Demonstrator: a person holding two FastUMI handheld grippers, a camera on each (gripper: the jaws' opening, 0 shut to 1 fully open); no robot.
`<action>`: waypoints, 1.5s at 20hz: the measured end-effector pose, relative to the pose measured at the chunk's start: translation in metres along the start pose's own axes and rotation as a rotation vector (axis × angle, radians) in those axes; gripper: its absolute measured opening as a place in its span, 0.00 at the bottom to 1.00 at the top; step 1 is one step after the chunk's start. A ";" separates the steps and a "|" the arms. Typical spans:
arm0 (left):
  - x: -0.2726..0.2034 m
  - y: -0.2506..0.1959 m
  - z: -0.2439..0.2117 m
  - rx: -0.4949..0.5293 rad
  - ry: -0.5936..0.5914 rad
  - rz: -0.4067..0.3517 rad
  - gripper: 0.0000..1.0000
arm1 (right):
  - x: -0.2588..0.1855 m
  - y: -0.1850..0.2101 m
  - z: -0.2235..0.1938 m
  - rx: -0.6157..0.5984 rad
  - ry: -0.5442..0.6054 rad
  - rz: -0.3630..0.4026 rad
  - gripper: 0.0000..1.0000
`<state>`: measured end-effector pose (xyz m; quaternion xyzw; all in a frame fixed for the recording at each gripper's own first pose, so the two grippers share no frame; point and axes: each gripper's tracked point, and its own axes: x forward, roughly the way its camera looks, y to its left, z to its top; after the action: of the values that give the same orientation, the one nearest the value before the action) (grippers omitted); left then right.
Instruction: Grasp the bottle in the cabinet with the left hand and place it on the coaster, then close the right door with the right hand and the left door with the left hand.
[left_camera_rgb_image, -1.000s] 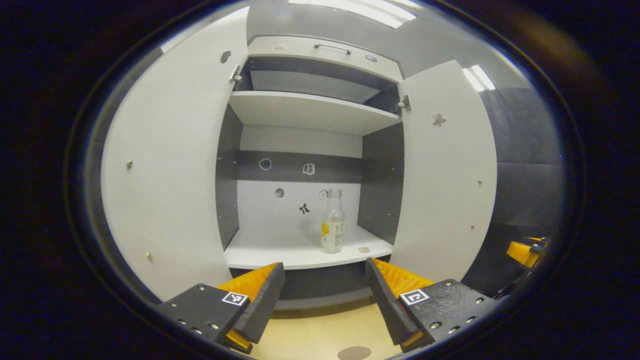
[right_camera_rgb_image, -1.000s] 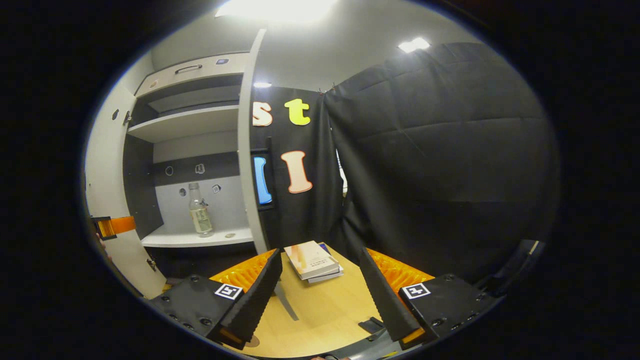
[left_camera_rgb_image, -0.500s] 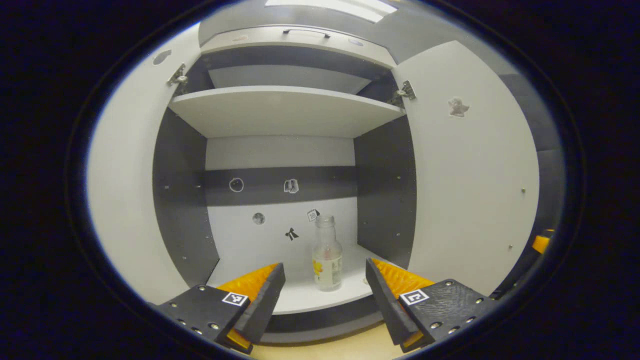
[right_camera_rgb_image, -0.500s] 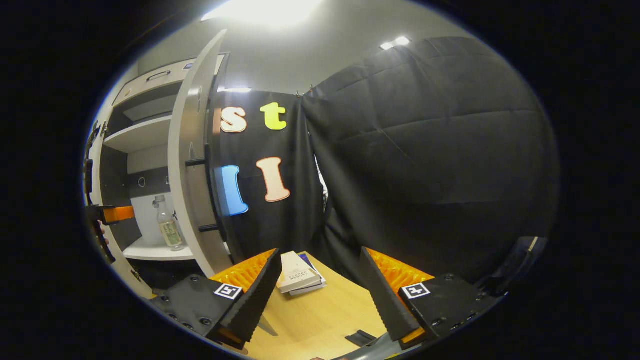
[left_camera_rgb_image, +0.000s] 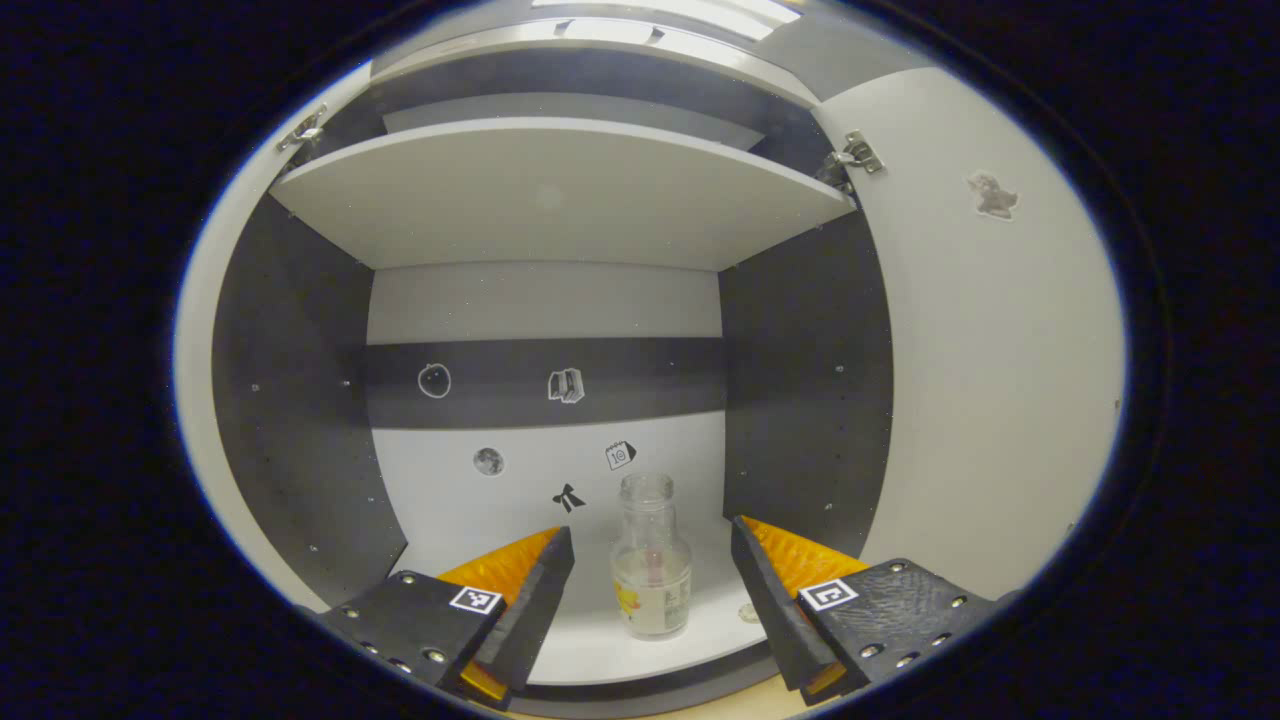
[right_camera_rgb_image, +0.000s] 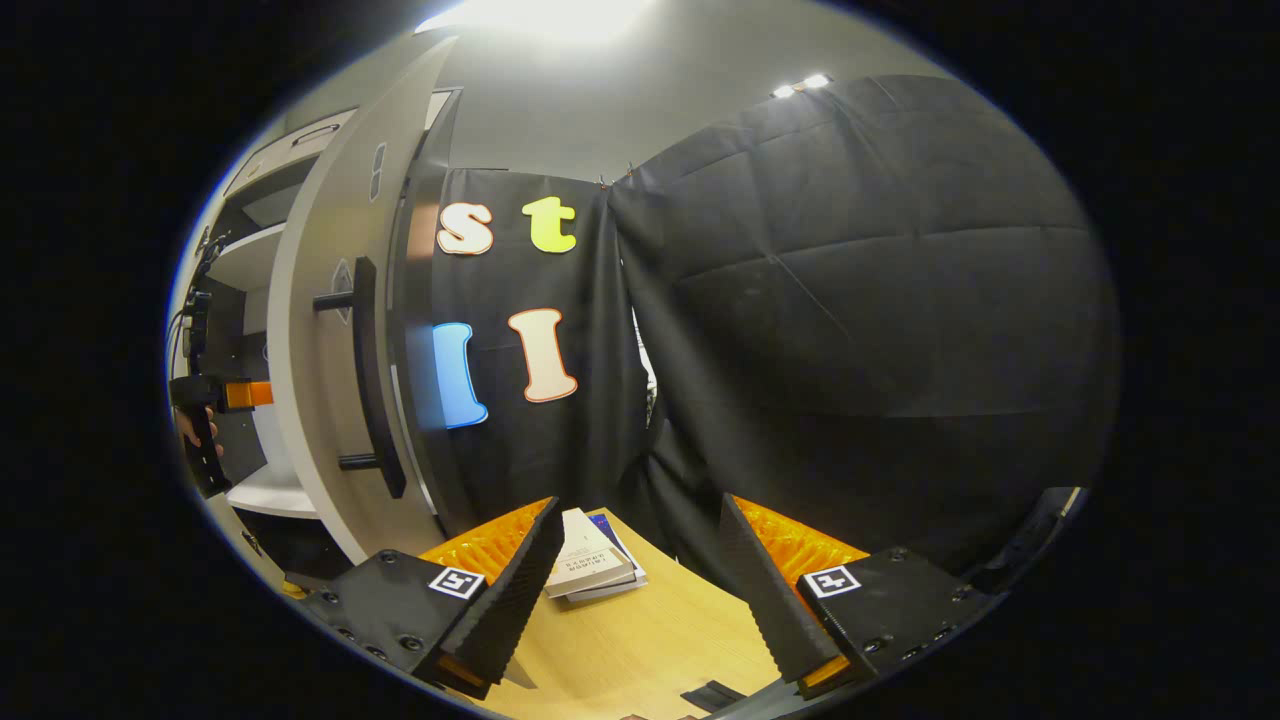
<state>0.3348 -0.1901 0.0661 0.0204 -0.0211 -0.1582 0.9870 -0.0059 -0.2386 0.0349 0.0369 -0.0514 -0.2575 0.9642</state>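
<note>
While the left tool (left_camera_rgb_image: 652, 580) reaches into the cabinet (left_camera_rgb_image: 545, 190) with fingers spread, the bottle (left_camera_rgb_image: 651, 570) stands upright on the lower shelf (left_camera_rgb_image: 600, 655) between them, untouched. Beside the right door (right_camera_rgb_image: 320, 350), the right tool (right_camera_rgb_image: 640, 590) hovers released above the tabletop (right_camera_rgb_image: 650, 650).

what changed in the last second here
The left gripper moved forward into the cabinet, and its open fingers now flank the bottle without touching it. The right gripper swung right, away from the cabinet. The bottle stayed upright on its shelf; both grippers stayed open.
</note>
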 end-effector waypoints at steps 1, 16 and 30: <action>0.008 0.001 -0.003 -0.002 0.004 0.000 0.92 | 0.003 -0.002 0.001 0.001 -0.002 -0.008 0.96; 0.065 0.002 -0.024 0.002 0.033 -0.032 0.76 | 0.013 -0.033 -0.004 0.002 -0.006 -0.138 0.96; 0.026 -0.014 -0.002 0.004 -0.007 -0.119 0.44 | 0.017 -0.028 -0.004 -0.006 -0.001 -0.102 0.97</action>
<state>0.3558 -0.2112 0.0644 0.0230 -0.0236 -0.2165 0.9757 -0.0046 -0.2712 0.0297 0.0362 -0.0491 -0.3066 0.9499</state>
